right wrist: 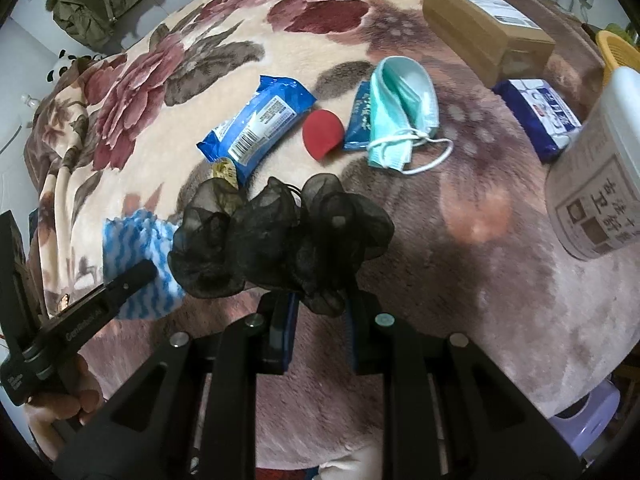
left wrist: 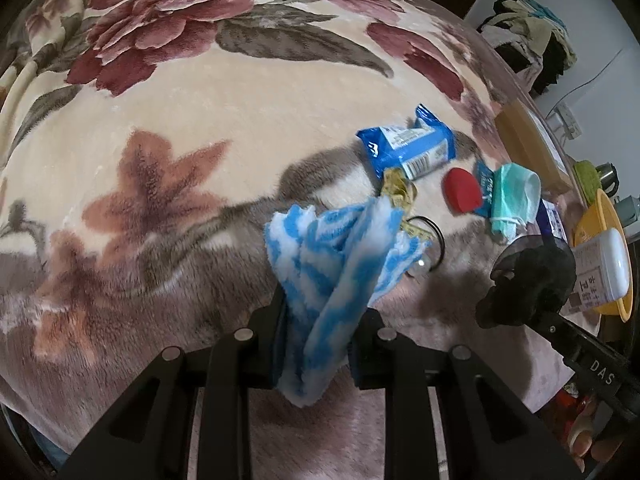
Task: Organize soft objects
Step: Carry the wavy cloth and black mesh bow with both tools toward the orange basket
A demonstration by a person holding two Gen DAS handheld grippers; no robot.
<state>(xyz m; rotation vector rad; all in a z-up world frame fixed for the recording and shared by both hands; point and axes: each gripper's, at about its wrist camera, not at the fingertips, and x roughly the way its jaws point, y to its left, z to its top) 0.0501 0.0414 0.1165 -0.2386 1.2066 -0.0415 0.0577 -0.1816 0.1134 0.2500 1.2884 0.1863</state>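
Note:
My left gripper is shut on a blue-and-white striped fluffy cloth, which hangs lifted above the floral blanket. My right gripper is shut on a black sheer scrunchie, also raised off the blanket. The scrunchie and right gripper show at the right of the left wrist view; the cloth and left gripper show at the left of the right wrist view. A teal face mask, a red sponge and a blue wipes pack lie on the blanket beyond.
A yellow tape measure and a black ring lie near the cloth. A cardboard box, a dark blue tissue pack, a white tub and a yellow basket crowd the right side. A person's hand holds the left gripper.

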